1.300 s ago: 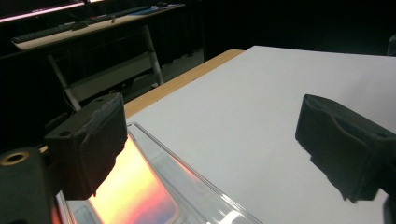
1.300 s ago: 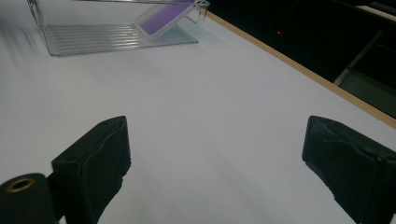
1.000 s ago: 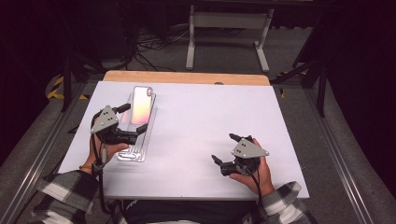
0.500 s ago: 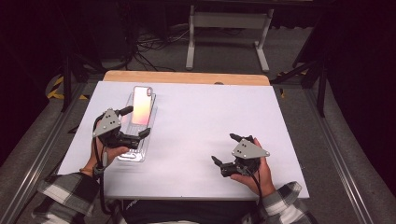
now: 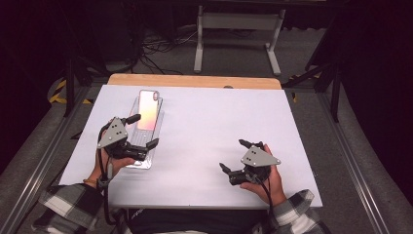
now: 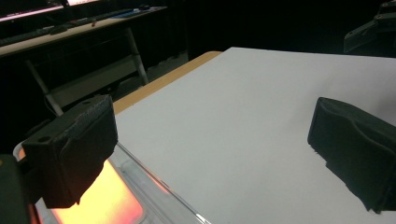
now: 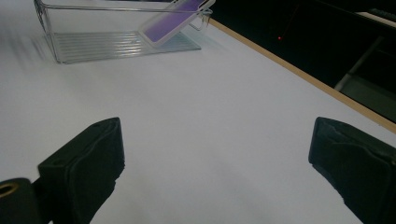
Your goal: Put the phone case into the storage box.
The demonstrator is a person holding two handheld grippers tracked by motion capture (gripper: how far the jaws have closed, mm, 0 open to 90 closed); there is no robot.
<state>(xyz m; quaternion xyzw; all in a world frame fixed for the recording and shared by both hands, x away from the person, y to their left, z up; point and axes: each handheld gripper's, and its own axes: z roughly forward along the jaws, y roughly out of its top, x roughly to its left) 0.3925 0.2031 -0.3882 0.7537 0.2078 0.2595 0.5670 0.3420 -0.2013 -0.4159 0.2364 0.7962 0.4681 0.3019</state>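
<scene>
Phone [image 5: 147,110]: lies in a clear plastic tray [image 5: 144,142] on the left part of the white table [image 5: 209,122]; one end leans up on the tray's far wall; its face glows orange-pink in the high view and reads purple in the right gripper view [image 7: 175,18].
Tray: long and narrow, ribbed floor, running away from the person, near the table's left edge.
Left gripper [image 5: 142,131]: held in the person's left hand [image 5: 104,168] over the near half of the tray; jaws spread wide, nothing between them. In the left gripper view one jaw hangs above the glowing phone [image 6: 100,198], the other above bare table.
Right gripper [image 5: 235,156]: held in the right hand [image 5: 270,183] on the right near part of the table, well apart from the tray; jaws spread wide, gripping nothing, bare table under them.
Table edge: a wooden strip [image 5: 195,81] runs along the far side.
</scene>
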